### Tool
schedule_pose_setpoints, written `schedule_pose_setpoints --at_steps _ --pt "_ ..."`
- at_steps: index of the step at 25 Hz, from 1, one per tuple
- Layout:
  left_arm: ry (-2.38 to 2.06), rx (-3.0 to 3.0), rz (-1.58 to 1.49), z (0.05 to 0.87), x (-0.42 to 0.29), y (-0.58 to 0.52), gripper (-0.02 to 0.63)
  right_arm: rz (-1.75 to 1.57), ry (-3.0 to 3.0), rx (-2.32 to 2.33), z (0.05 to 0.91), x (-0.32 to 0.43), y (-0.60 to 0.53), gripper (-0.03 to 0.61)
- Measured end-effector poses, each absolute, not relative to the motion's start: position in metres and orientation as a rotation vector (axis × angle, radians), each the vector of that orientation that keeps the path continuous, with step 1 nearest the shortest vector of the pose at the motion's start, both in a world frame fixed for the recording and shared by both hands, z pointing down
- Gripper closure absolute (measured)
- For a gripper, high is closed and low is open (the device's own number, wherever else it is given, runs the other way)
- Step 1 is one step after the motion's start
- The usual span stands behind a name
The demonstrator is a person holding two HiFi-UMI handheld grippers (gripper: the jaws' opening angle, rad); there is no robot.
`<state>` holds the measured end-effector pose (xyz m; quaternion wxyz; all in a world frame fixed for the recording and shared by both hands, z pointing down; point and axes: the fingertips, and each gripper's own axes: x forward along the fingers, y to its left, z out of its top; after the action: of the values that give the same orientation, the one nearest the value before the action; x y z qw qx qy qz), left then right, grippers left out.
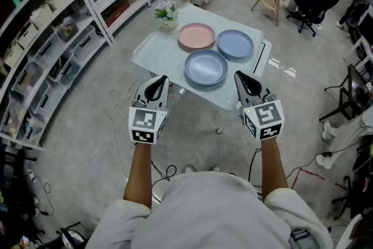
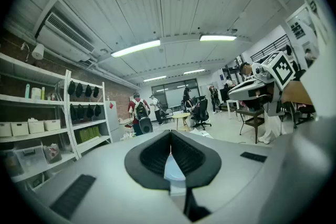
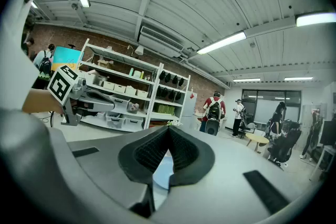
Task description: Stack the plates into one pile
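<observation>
Grippers both closed, plates lying separate

I see the left gripper (image 1: 161, 80) and the right gripper (image 1: 240, 76) at lower centre of the head view, level with each other and well apart, held short of the table (image 1: 152, 55). In the left gripper view, the left gripper (image 2: 170, 136) has its jaws pressed together with nothing between them. The right gripper view shows the same for the right gripper (image 3: 169, 131): pads meeting, nothing held.

Three plates lie flat on the table at upper centre, none on top of another. The pink plate (image 1: 196, 36) is farthest up, the far blue plate (image 1: 235, 44) just beside it to the right, and the near blue plate (image 1: 206, 66) below the pair, closest to the grippers. A small flower pot (image 1: 168, 13) stands at the table's upper left corner.
</observation>
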<state>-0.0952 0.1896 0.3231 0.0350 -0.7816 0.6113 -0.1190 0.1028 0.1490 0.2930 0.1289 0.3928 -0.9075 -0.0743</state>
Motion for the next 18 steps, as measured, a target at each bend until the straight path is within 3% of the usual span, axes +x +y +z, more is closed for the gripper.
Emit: schedule_pose_setpoints --at_steps 18 --pt "1.864 -2.495 -0.303 0.334 -0.151 0.184 0.597 -0.166 -2.625 1.239 0.301 0.076 0.146 0.563"
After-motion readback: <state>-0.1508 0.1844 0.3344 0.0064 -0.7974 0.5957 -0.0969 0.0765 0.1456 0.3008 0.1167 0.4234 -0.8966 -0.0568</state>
